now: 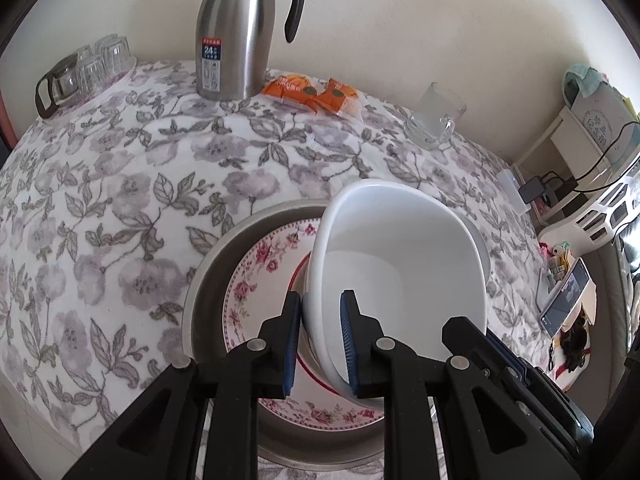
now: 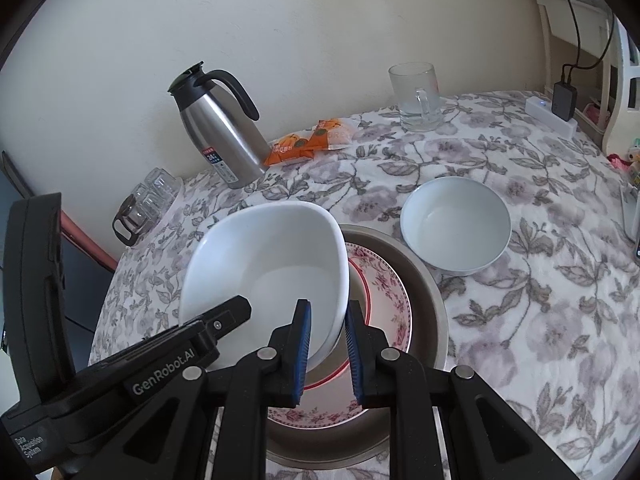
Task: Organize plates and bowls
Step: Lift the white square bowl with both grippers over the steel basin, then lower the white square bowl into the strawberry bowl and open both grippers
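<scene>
While both my left hand-held gripper [image 1: 320, 344] and right hand-held gripper [image 2: 328, 354] clamp opposite rims, the white bowl [image 1: 400, 264] seems rigid, glossy, slippery, breakable.

White bowl [image 1: 400, 264], pink-flowered plate [image 1: 260, 272], grey-floral tablecloth [image 1: 120, 184].

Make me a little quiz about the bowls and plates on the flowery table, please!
1. True or false: both grippers pinch the rim of the same white bowl.
2. What lies right under the held bowl? A) the flowered plate in the metal pan B) the steel jug C) the glass mug
3. How many white bowls can you count in the right wrist view?

Key:
1. True: the left gripper and the right gripper each have fingers on either side of its rim.
2. A
3. Two: the held one and a second bowl resting on the tablecloth.
</scene>
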`<state>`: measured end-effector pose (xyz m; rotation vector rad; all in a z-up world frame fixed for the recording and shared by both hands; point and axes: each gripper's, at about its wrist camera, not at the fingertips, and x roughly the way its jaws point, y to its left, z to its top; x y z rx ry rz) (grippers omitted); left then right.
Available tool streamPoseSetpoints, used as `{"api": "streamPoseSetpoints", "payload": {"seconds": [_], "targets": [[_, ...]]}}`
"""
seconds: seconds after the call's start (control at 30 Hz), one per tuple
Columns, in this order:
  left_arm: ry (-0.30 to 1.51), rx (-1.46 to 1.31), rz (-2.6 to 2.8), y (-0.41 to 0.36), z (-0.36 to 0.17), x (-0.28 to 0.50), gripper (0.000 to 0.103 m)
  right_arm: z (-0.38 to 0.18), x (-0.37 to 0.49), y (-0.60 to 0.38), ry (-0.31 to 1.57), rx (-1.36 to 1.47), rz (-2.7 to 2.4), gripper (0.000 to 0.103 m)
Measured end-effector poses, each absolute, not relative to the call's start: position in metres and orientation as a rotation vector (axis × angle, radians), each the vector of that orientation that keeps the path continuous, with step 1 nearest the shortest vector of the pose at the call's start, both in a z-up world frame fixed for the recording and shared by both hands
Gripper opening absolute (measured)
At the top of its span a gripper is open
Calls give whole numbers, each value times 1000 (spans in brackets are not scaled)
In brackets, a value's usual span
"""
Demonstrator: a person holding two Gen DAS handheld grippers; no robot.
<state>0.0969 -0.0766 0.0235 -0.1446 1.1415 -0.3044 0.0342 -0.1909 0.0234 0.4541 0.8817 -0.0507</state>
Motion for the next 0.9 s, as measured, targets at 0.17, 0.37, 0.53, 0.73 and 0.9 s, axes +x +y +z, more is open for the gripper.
{"api": "streamPoseSetpoints", "payload": {"seconds": [0.17,0.37,0.53,0.73,0.9], "targets": [[1159,-147,-301,-76,18,98,19,20,36,-190,897,457,-47,19],[1164,-155,-311,-75,19,99,24,13,36,-193,924,482,-52,20],[1151,-162,-314,-74,25,100,26,13,36,-193,923,479,-55,21],[1124,-171,-312,-70,31,98,26,15,35,-192,916,465,-63,21],[1112,-166,-290,-67,30,99,26,18,35,-191,907,455,-61,21]]}}
